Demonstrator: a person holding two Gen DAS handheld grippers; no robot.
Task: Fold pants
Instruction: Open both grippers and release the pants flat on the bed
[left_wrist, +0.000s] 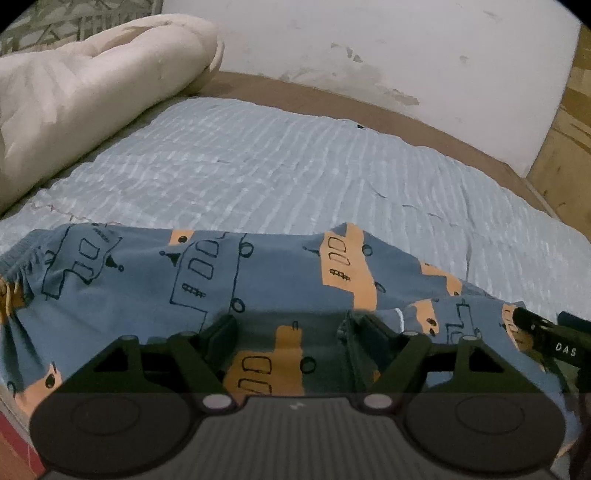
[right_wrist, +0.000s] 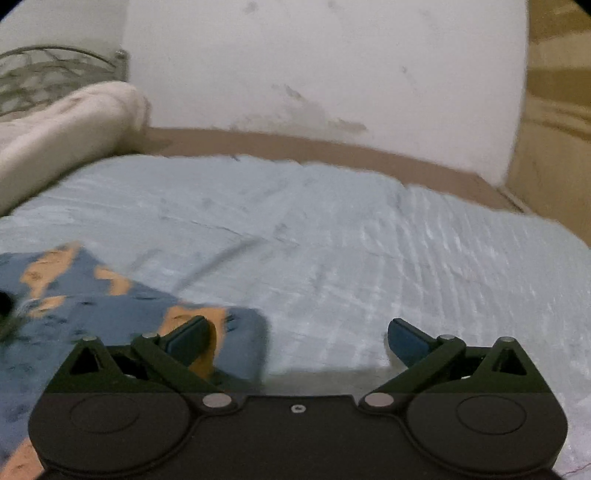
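Left claw: its two fingers are standing moderately apart and hanging low over the pants, with blue-and-orange printed cloth showing in the gap between them. Whether the fingertips are touching the cloth cannot be told; nothing is clamped. The pants are lying spread across the near part of the bed, filling the view under and ahead of this claw, with the gathered waistband at the far left and a folded-over layer at the right, just beside the right claw, which is peeking in at that edge.

Right claw: the fingers are spread wide and holding nothing. The pants are lying to its left; the left finger is sitting over the cloth's near corner, while the right finger is hanging over bare bedspread. This view is blurred, so contact cannot be judged.

Farther out, the pale blue ribbed bedspread is covering the bed. A rolled cream blanket is lying along the far left. A brown bed edge is running below the white wall.
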